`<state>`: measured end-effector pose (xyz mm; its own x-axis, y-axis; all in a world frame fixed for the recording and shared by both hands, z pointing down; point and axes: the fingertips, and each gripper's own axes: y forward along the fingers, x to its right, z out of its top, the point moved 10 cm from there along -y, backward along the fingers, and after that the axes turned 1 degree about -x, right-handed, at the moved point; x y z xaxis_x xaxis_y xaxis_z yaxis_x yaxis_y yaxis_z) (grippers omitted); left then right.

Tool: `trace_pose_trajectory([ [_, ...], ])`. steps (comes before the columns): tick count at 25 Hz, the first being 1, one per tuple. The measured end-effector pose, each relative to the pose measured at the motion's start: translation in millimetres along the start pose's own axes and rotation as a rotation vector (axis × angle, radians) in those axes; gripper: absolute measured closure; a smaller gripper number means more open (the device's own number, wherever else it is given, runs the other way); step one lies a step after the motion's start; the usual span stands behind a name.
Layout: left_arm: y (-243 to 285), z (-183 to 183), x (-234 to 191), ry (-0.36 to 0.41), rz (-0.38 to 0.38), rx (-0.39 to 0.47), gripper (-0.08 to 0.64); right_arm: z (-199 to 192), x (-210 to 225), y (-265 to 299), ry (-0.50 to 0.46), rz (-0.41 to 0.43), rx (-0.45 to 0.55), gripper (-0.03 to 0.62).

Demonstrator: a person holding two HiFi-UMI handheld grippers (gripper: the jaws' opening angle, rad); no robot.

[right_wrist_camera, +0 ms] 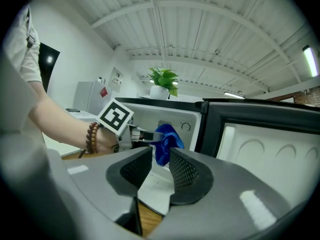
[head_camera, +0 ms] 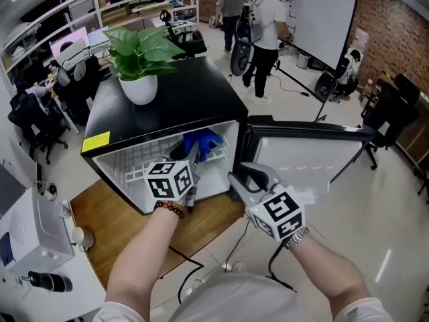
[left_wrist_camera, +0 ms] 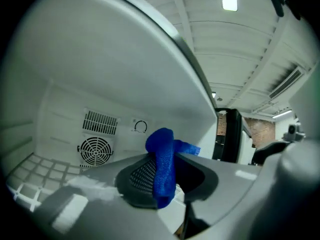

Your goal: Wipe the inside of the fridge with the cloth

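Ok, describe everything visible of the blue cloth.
The cloth is bright blue, nubbly like microfibre, bunched into a narrow folded wad. The left hand-held gripper pinches it between its jaws, one end poking up, a corner trailing sideways. It is inside the open fridge, short of the back wall; whether it touches a wall cannot be told.

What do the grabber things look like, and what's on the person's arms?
The left gripper and right gripper are grey, each with a white cube of black square markers and dark dotted pads. The left wrist wears brown beads, the right a metal band, and a black cable hangs there.
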<state>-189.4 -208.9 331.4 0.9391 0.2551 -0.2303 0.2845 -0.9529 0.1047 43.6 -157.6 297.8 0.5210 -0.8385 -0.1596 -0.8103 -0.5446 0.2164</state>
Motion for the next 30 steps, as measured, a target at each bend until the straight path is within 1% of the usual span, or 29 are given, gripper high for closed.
trace_pose_trajectory([
  [3,17,0,-6,-0.015,0.072,0.008,0.468,-4,1,-5,0.008,0.013,0.012,0.482],
  [7,38,-1,-10,-0.033,0.159,0.017,0.469,-3,5,-9,-0.006,0.029,0.033,0.495],
  [12,64,-2,-15,-0.076,0.228,0.036,0.469,-3,8,-10,-0.026,0.071,0.054,0.523],
  [18,88,-2,-20,-0.13,0.285,0.048,0.469,-8,12,-12,-0.032,0.12,0.066,0.532],
  [22,98,5,-20,-0.122,0.303,0.055,0.469,-12,16,-11,-0.032,0.146,0.062,0.535],
  [24,103,6,-20,-0.119,0.31,0.039,0.469,-14,17,-10,-0.026,0.159,0.061,0.535],
  [28,113,-3,-22,-0.142,0.309,-0.03,0.469,-16,19,-8,-0.026,0.178,0.073,0.538],
  [30,116,-5,-20,-0.141,0.293,-0.046,0.469,-16,19,-7,-0.012,0.187,0.075,0.538],
])
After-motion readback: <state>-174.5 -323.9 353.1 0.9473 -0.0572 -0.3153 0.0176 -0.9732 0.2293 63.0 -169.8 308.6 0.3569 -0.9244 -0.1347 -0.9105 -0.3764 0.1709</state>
